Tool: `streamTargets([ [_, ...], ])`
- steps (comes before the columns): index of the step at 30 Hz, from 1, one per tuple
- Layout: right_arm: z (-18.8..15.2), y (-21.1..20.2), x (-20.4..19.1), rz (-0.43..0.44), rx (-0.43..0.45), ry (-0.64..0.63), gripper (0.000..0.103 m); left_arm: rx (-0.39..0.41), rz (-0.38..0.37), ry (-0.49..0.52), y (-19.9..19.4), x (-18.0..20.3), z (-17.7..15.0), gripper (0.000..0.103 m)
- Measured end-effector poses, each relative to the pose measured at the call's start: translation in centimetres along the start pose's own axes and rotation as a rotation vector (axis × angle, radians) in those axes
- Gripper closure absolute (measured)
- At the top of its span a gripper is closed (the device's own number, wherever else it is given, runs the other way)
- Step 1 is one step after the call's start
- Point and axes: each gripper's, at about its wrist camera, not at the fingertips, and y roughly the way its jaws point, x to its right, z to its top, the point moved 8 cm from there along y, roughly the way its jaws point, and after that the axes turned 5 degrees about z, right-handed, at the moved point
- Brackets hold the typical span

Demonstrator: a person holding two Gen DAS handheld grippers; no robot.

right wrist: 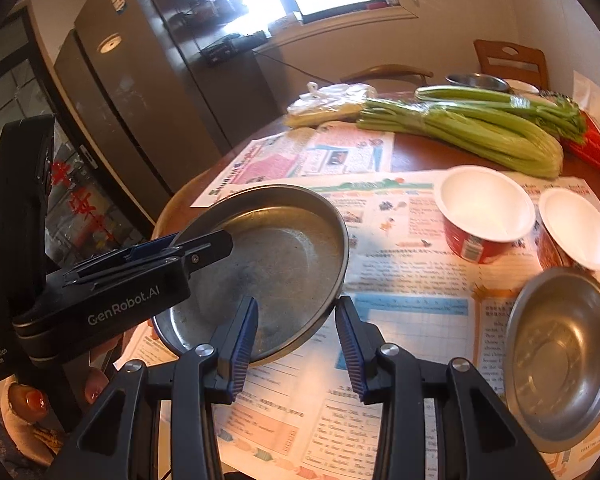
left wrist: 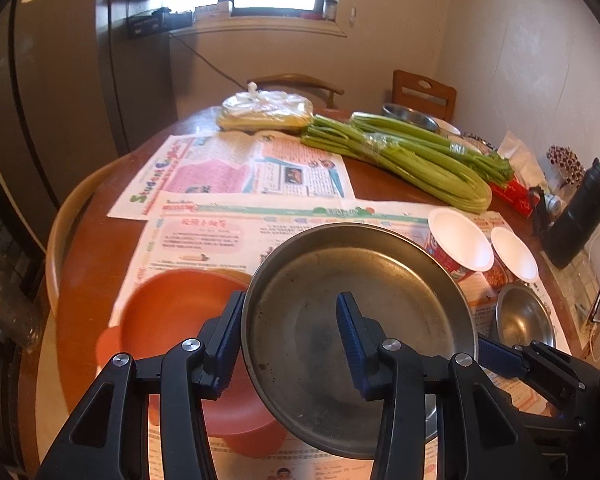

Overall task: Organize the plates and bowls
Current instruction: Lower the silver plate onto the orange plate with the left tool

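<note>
A round steel plate (left wrist: pixel 380 280) (right wrist: pixel 280 248) hangs tilted above the newspaper-covered table, held from two sides. My left gripper (left wrist: pixel 290 340) (right wrist: pixel 180 246) is shut on its left rim, one finger inside the plate and one outside. My right gripper (right wrist: pixel 296 340) (left wrist: pixel 482 350) is shut on the opposite rim. Under the plate's left side sits an orange plastic bowl (left wrist: pixel 172 308), partly hidden by it. A small steel bowl (left wrist: pixel 524 316) (right wrist: pixel 560 364) rests on the paper to the right.
Two red cups with white insides (left wrist: pixel 460 240) (right wrist: pixel 484 200) stand behind the small bowl. Celery bundles (left wrist: pixel 400 156), a tied plastic bag (left wrist: pixel 264 110) and another steel bowl (left wrist: pixel 410 114) lie farther back. A black bottle (left wrist: pixel 580 212) stands at the right edge. A fridge is on the left.
</note>
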Motion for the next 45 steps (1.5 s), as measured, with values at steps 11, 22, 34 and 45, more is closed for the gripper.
streamTargets([
  [11, 1.6, 1.1, -4.3, 0.037, 0.016, -0.086, 0.062, 0.049, 0.052, -0.048, -2.4, -4.5, 0.6, 0.057],
  [22, 2.5, 3.5, -7.2, 0.056, 0.012, -0.173, 0.062, 0.030, 0.092, -0.087, -1.3, -7.9, 0.2, 0.055],
  [34, 0.5, 7.2, -5.8, 0.050, -0.076, -0.171, 0.062, -0.042, 0.097, -0.110, 2.7, -8.5, -1.7, 0.055],
  [45, -0.8, 9.4, -5.3, 0.040, -0.120, -0.172, 0.062, -0.054, 0.144, -0.080, 4.4, -8.7, -2.6, 0.055],
])
